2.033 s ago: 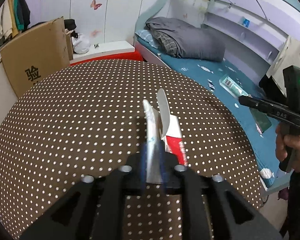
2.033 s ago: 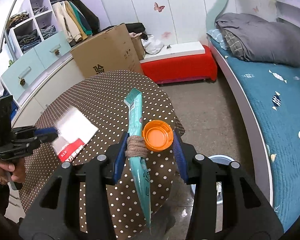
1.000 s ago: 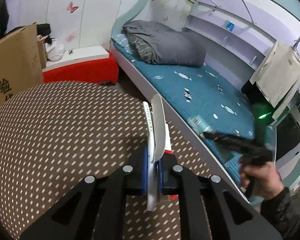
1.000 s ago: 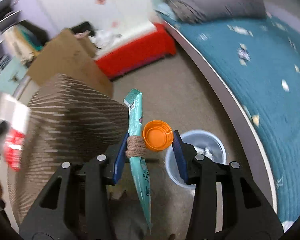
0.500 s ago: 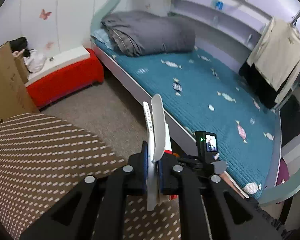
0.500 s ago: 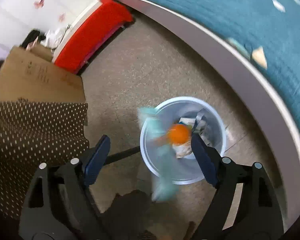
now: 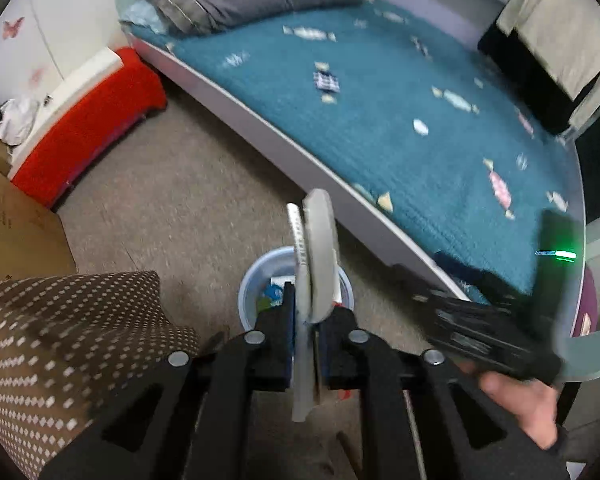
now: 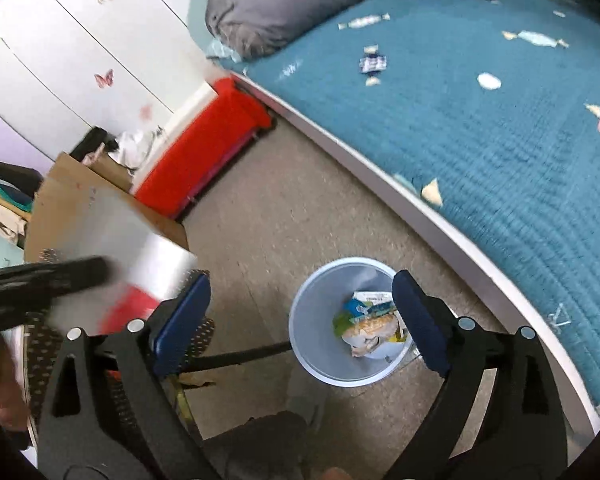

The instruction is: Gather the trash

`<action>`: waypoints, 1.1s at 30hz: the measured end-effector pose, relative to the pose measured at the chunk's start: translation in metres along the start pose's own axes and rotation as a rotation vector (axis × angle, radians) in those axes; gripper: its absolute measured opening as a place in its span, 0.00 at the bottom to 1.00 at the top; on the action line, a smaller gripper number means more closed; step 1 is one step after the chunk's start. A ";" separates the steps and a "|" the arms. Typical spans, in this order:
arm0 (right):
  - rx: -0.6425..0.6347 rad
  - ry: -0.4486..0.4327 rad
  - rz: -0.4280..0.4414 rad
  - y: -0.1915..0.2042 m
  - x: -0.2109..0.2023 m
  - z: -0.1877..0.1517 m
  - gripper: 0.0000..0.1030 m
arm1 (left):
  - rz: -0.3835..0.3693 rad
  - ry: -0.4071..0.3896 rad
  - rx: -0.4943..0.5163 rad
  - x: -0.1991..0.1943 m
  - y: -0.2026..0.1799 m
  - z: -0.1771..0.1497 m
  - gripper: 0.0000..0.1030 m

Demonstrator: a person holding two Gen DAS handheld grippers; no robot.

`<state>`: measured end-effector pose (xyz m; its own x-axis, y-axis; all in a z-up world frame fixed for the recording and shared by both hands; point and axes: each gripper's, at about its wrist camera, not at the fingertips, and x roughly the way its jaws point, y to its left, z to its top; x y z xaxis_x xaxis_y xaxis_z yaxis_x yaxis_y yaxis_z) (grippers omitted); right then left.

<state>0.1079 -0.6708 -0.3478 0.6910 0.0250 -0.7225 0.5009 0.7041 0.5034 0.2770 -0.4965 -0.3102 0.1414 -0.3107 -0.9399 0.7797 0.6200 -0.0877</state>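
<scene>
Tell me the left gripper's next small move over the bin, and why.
Probably open the jaws. The left gripper pinches the silver wrapper above the pale blue bin; its jaws have just begun opening. The right gripper is open and empty.

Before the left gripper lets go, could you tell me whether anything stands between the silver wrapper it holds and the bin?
Nothing visible does: the silver wrapper in the left gripper hangs over the open bin, with only air between. The right gripper stands beside, jaws empty.

Left tool (image 7: 306, 336) nearly closed on wrapper, right tool (image 8: 300, 316) spread wide.
</scene>
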 end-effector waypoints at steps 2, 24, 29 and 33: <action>0.006 -0.013 0.010 0.005 -0.010 -0.003 0.88 | -0.021 0.049 -0.010 0.017 -0.001 0.007 0.41; -0.221 -0.127 -0.008 0.162 -0.154 -0.042 0.94 | 0.258 -0.414 -0.152 -0.176 0.020 -0.101 0.91; -0.317 -0.156 -0.001 0.217 -0.192 -0.060 0.94 | 0.396 -0.508 -0.165 -0.237 0.024 -0.152 0.92; -0.374 -0.177 -0.003 0.253 -0.218 -0.077 0.94 | 0.400 -0.568 -0.251 -0.275 0.040 -0.191 0.92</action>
<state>0.0442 -0.4441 -0.0998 0.7853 -0.0772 -0.6143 0.3014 0.9143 0.2705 0.1526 -0.2488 -0.1187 0.7325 -0.3095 -0.6063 0.4491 0.8890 0.0889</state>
